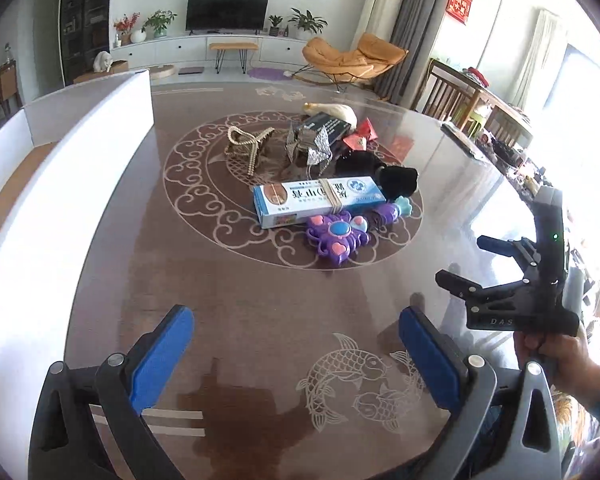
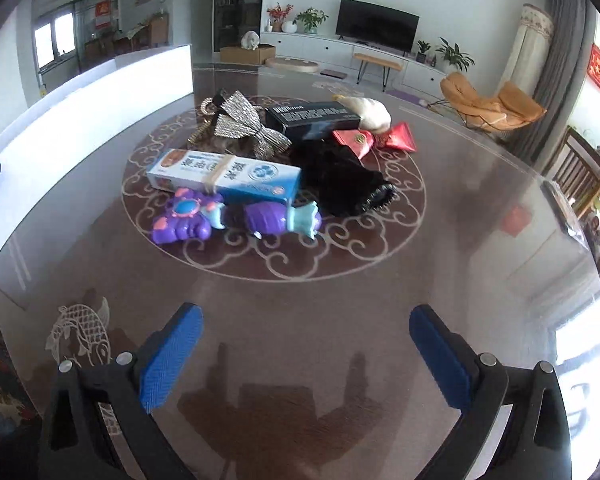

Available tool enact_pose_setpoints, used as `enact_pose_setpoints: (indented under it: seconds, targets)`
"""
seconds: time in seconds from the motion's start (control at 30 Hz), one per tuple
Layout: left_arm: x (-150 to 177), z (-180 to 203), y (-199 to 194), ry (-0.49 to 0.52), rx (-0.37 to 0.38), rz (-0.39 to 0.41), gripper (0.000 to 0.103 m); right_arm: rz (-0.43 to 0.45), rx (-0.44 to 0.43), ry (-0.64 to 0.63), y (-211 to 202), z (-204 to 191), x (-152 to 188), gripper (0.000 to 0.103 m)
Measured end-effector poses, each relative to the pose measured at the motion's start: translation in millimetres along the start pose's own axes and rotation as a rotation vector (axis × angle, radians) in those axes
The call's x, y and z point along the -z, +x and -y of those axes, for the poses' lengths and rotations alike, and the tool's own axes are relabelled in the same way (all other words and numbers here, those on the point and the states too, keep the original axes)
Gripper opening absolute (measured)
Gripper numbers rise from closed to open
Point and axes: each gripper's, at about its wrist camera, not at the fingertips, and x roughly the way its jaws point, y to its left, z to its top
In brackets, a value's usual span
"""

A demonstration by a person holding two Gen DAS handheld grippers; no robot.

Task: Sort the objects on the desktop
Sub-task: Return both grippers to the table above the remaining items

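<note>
A pile lies in the middle of the round brown table [image 2: 480,248]: a blue-white toothpaste box [image 1: 320,198] [image 2: 224,176], a purple toy [image 1: 338,238] [image 2: 188,216], a silver bow [image 1: 310,146] [image 2: 240,124], a black box [image 1: 328,126] [image 2: 312,118], black cloth [image 1: 396,180] [image 2: 340,184], a red bow [image 1: 360,136] [image 2: 376,138] and a white stuffed piece [image 2: 374,114]. My left gripper [image 1: 296,314] hangs open over bare table, short of the pile. My right gripper [image 2: 306,314] [image 1: 466,260] is open too, empty, near the pile's right side.
A tall white open box [image 1: 100,128] [image 2: 100,92] stands on the table's left side. A gold beaded item [image 1: 248,144] lies at the pile's left. A hand [image 1: 556,352] holds the right gripper. Clutter and wooden chairs [image 1: 448,92] line the far right edge.
</note>
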Motion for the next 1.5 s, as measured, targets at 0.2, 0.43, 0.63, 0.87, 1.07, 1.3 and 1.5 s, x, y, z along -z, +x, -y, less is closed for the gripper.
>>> enact_pose_setpoints:
  seconds: [0.2,0.43,0.63,0.87,1.07,1.3,1.5]
  targets:
    - [-4,18,67,0.055,-0.038,-0.064,0.103,-0.055,0.032,0.148,8,56,32,0.103]
    - [-20,27,96,0.140,-0.115,-0.056,0.103,-0.041,0.033,0.195,10,55,32,0.103]
    - [-22,28,100,0.125,-0.122,-0.036,0.103,-0.038,0.033,0.196,10,53,32,0.103]
    - [-23,27,101,0.121,-0.124,-0.033,0.103,-0.037,0.035,0.198,11,53,32,0.103]
    - [-23,28,102,0.122,-0.122,-0.033,0.103,-0.037,0.035,0.198,11,53,32,0.103]
    - [-23,28,102,0.121,-0.124,-0.031,0.103,-0.036,0.035,0.198,11,53,32,0.103]
    - [-22,29,102,0.117,-0.128,-0.028,0.103,-0.036,0.036,0.198,11,53,32,0.103]
